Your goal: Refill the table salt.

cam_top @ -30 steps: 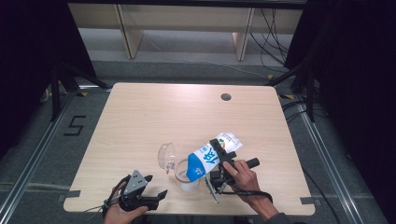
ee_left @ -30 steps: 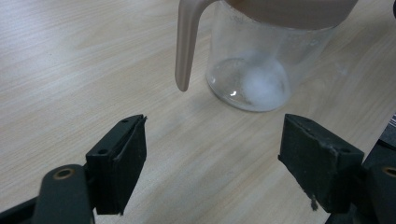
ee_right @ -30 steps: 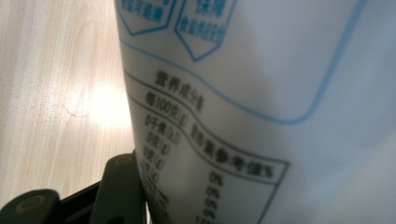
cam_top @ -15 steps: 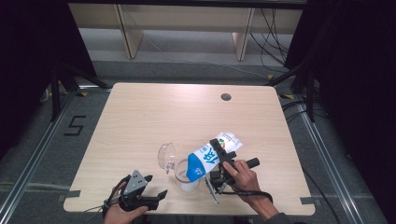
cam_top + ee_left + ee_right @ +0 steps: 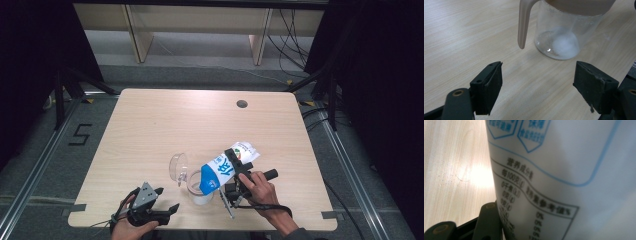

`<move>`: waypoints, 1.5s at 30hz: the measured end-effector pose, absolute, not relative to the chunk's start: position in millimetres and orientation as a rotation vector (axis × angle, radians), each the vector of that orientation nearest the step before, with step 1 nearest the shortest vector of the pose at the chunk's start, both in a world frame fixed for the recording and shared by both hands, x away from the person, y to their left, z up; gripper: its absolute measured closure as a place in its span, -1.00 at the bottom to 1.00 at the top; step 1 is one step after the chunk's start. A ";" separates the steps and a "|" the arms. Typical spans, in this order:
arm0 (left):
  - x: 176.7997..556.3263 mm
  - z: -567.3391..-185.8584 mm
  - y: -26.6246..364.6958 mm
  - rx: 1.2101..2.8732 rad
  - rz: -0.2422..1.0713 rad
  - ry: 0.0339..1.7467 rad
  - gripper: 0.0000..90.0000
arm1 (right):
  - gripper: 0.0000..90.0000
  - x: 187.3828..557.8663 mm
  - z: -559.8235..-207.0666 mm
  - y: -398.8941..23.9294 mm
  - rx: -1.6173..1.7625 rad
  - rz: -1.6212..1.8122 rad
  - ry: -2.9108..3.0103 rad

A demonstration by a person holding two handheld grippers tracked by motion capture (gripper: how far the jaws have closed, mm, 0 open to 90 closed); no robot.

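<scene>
**Carton tipped over jar, left gripper idle**

In the high view, the right gripper [image 5: 236, 167] sat at lower centre-right of the frame, clamped on a white-and-blue printed milk carton [image 5: 222, 167]. The carton lay tilted, its blue end down-left over the mouth of a clear glass jar [image 5: 198, 190] on the pale wooden table [image 5: 165, 125]. A clear round lid [image 5: 177, 167] stood tilted just to the upper left of the jar. The left gripper [image 5: 165, 200] rested near the lower left edge of the table, apart from the jar.

The left gripper view added what the overhead could not resolve: both black jaws stood wide, nothing between them, and the jar [image 5: 564, 35] at top centre held a small white pool at its bottom, with a beige handle [image 5: 524, 25] hanging down its side.

The right gripper view gave the carton [image 5: 564, 175] at close range, blue shields and a nutrition table legible as print, one black jaw pressed against its lower left side.
</scene>
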State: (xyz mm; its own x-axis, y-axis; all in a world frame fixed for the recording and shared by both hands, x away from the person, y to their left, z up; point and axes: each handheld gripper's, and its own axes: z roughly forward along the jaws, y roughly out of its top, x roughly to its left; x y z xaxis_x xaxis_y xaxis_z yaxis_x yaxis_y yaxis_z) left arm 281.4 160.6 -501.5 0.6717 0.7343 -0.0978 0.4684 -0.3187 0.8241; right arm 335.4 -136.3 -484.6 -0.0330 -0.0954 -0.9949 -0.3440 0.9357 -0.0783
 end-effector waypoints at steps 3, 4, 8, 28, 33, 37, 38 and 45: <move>281.4 -501.4 160.6 1.978 0.370 0.933 -0.50 | 0.10 335.4 -484.1 -136.4 -0.352 0.199 1.602; 281.4 -501.5 160.5 1.978 0.370 0.932 -0.50 | 0.11 335.4 -484.3 -136.4 -0.348 0.203 1.600; 281.4 -501.5 160.7 1.979 0.369 0.933 -0.50 | 0.11 335.7 -482.1 -136.1 -0.380 0.182 1.589; 281.3 -501.4 160.7 1.979 0.369 0.934 -0.50 | 0.12 335.4 -482.8 -136.2 -0.358 0.191 1.585; 281.4 -501.5 160.5 1.978 0.371 0.932 -0.50 | 0.12 335.3 -482.8 -136.2 -0.358 0.191 1.584; 281.3 -501.4 160.7 1.978 0.370 0.933 -0.50 | 0.12 335.6 -482.5 -135.9 -0.367 0.192 1.577; 281.3 -501.5 160.5 1.976 0.371 0.933 -0.50 | 0.12 335.5 -482.3 -135.9 -0.368 0.192 1.577; 281.3 -501.4 160.6 1.977 0.370 0.933 -0.50 | 0.12 335.8 -478.9 -134.6 -0.416 0.159 1.559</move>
